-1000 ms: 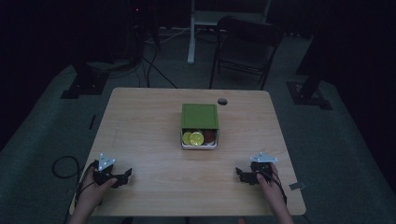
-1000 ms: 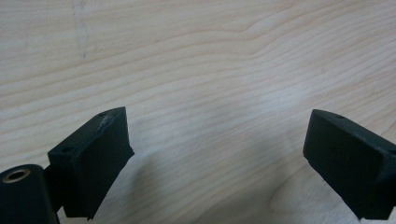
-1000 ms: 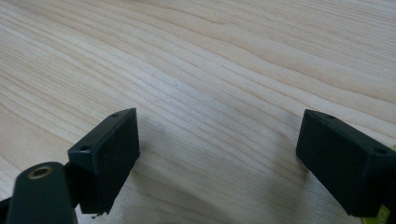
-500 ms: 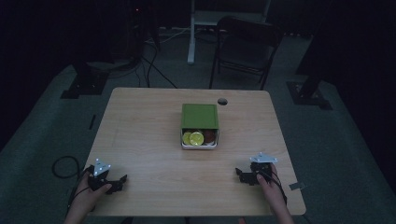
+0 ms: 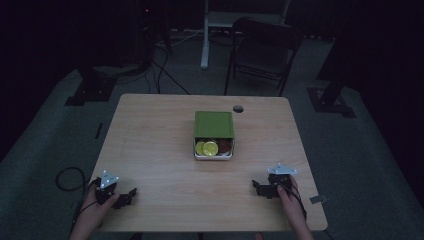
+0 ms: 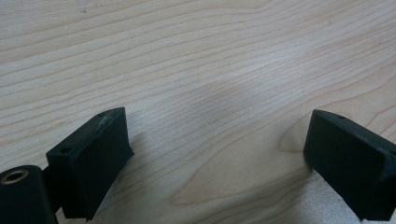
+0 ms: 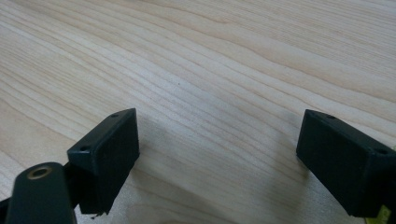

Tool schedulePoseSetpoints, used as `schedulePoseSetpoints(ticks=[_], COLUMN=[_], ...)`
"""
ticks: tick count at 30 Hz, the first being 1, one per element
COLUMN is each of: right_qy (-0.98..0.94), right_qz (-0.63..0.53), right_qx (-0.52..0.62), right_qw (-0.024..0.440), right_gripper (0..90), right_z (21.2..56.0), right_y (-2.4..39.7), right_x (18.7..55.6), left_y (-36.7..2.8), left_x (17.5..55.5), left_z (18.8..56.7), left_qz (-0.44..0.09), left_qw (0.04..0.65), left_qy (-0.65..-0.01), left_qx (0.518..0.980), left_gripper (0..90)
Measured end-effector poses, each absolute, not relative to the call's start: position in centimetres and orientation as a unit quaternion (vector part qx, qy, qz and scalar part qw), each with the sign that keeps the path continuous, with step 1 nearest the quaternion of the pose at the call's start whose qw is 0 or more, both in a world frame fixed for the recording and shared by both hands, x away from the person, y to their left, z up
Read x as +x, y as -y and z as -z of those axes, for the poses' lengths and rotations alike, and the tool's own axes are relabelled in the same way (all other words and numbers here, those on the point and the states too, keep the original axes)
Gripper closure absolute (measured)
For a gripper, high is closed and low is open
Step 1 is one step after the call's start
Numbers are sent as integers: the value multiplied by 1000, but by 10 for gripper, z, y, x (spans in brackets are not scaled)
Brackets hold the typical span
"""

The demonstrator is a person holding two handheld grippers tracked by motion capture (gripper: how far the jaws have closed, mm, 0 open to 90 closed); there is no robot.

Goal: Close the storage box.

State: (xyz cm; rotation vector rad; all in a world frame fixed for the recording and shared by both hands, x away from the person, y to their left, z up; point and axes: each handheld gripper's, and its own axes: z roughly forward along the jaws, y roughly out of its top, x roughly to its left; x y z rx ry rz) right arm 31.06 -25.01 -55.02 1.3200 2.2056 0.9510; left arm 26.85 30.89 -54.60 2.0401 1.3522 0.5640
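A small box [image 5: 213, 145] sits at the middle of the wooden table [image 5: 150, 140]; its green lid [image 5: 214, 124] is slid back, so yellow and red round pieces [image 5: 210, 147] show at its near end. My left gripper [image 5: 127, 196] rests low at the table's near left corner, held by a hand. In the left gripper view its gripper [image 6: 217, 154] is open over bare wood. My right gripper [image 5: 258, 188] lies near the front right edge; in the right gripper view its gripper [image 7: 217, 156] is open, with nothing between the jaws.
A round cable hole [image 5: 238, 108] is in the table's far edge behind the box. A dark folding chair [image 5: 262, 52] and a white stand [image 5: 205, 35] are beyond the table. Cables [image 5: 67, 177] lie on the floor at left.
The left hand and gripper have drawn back toward the near left corner of the table. The right gripper has stayed where it was.
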Motion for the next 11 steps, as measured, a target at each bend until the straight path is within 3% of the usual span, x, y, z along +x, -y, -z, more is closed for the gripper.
schedulePoseSetpoints(ticks=[11], right_qy=[-789], right_qz=[-340], right_qx=[472], right_qw=[199], right_gripper=[125], right_z=[550], right_y=[250], right_x=[311], left_y=[-308], left_x=[269], left_z=[546], left_qz=[-209], left_qw=[308], left_qy=[-505], left_qx=[779], left_gripper=[33])
